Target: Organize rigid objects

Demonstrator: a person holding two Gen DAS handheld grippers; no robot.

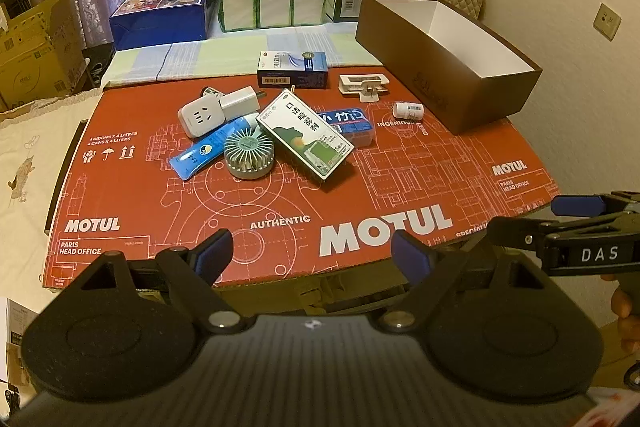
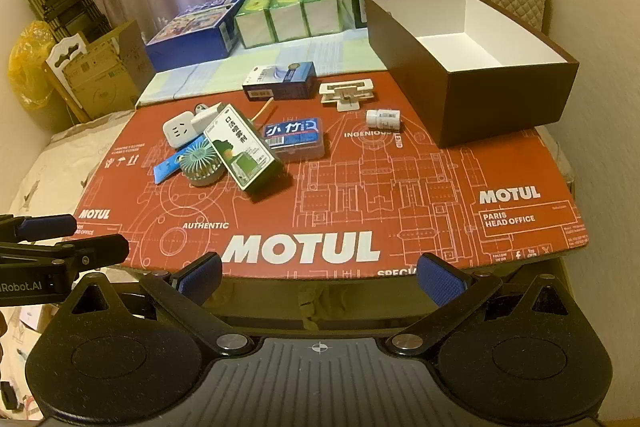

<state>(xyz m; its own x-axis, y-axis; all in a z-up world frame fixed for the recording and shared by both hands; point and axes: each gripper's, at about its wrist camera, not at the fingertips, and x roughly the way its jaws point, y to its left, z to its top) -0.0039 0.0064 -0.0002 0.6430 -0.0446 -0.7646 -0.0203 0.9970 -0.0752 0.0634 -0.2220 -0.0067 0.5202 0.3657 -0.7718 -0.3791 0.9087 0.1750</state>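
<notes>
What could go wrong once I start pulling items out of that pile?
1. The green box lies tilted on the fan and the blue case; lifting either one first would likely tip or slide it.
2. The white bottle lies on its side near the brown box; a nudge could roll it.
3. The plug and charger sit touching, so a wide-open tool may drag both.

The left gripper tilts downward, its jaws spread wide with nothing between them. The right gripper matches, jaws wide and empty. At 4 o'clock in the left view, probably a hand grips the right handle.
</notes>
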